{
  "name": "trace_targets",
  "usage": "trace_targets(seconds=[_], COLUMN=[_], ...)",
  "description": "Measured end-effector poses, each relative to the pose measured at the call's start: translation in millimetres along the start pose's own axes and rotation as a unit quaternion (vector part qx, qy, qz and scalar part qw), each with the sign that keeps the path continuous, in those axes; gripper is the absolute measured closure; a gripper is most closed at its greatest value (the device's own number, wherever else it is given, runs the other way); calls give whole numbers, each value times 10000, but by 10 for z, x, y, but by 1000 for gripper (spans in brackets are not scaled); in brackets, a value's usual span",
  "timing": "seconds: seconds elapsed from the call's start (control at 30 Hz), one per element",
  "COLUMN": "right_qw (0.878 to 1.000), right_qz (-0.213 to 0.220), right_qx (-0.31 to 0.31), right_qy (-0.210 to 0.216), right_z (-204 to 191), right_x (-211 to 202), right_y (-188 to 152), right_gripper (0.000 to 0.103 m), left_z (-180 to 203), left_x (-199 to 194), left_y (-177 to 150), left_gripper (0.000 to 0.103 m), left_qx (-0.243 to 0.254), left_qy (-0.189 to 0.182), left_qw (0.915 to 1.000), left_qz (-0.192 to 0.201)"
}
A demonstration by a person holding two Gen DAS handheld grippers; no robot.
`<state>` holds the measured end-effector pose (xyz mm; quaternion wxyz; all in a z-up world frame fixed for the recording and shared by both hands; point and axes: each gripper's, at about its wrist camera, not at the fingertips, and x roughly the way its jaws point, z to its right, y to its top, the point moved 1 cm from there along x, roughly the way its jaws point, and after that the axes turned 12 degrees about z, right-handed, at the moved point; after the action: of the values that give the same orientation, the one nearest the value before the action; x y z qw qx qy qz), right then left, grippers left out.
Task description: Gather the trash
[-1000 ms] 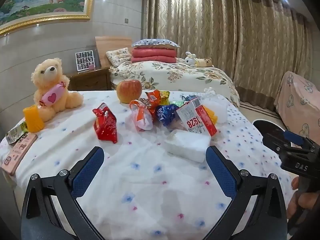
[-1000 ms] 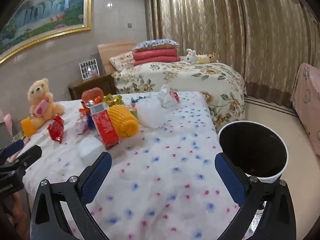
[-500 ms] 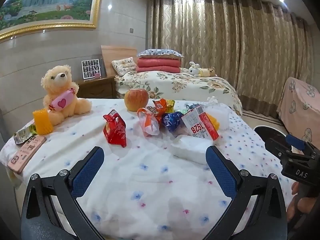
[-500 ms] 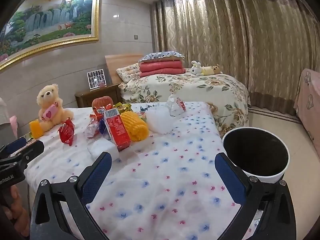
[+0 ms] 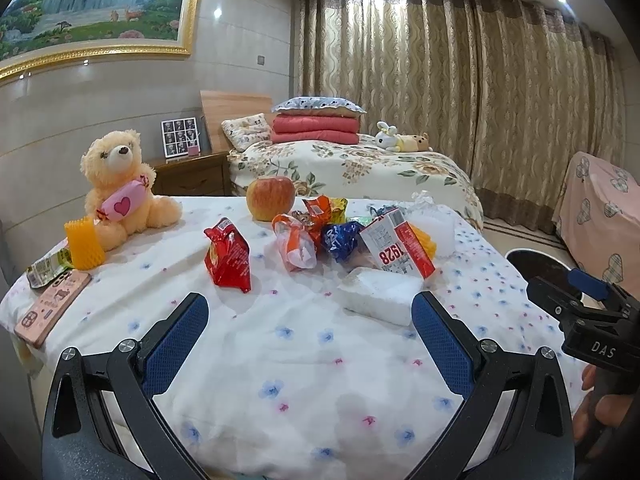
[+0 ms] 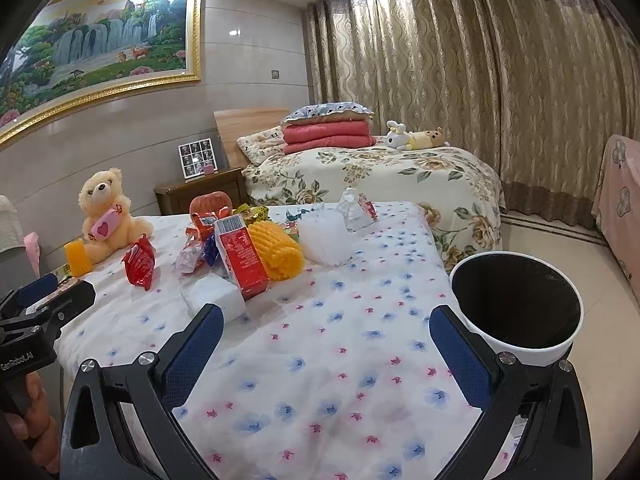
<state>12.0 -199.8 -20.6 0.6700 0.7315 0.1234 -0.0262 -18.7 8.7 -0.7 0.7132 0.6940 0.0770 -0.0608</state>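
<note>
Nearest the cameras, above the near edge of the bed [image 5: 304, 360] with its white, flower-dotted sheet, the left claw [image 5: 308, 332] and the right claw [image 6: 326, 344] both hang spread wide, their blue pads gripping nothing. Just past the left claw's tips lies a white foam block [image 5: 380, 294], and leaning over it is a red-and-white carton [image 5: 396, 246] printed with "1928". Beside the carton, toward the bed's middle, sits the heap of trash: a red snack bag [image 5: 229, 256], an orange-and-white wrapper [image 5: 294, 244], a blue wrapper [image 5: 340, 238], a yellow foam net [image 6: 278, 254] and a white foam net [image 6: 324, 236]. A crumpled clear wrapper [image 6: 356, 208] lies farther off, near the far right corner. Behind the heap stands an apple [image 5: 271, 198]. Along the left edge rest a pink phone [image 5: 52, 306], a green packet [image 5: 46, 266], an orange foam sleeve [image 5: 83, 244] and a teddy bear [image 5: 120, 188] hugging a pink heart candy. Off the bed's right edge, on the floor, stands a white bin [image 6: 516, 306] with a black inside. Farther back come a wooden nightstand [image 5: 192, 174], a second bed [image 5: 352, 168] with folded red blankets, and gold curtains [image 5: 460, 80].
</note>
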Motion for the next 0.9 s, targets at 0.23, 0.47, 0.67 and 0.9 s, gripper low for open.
trace_targets(seconds=[0.23, 0.47, 0.67, 0.9], right_qw=[10000, 10000, 10000, 9999], right_qz=[-16, -34, -37, -47], right_qx=[12, 26, 25, 38], right_qy=[30, 68, 89, 107], right_z=[-9, -21, -28, -33], right_x=[2, 7, 5, 4], right_y=[-10, -13, -16, -18], right_gripper=[0, 0, 0, 0], left_z=[2, -2, -4, -2], left_x=[1, 6, 6, 8], left_y=[-8, -37, -34, -42], left_gripper=[0, 0, 0, 0], left_qx=[2, -16, -17, -22], left_qy=[7, -4, -3, -4], left_qw=[10000, 10000, 10000, 10000], left_qz=[1, -21, -26, -40])
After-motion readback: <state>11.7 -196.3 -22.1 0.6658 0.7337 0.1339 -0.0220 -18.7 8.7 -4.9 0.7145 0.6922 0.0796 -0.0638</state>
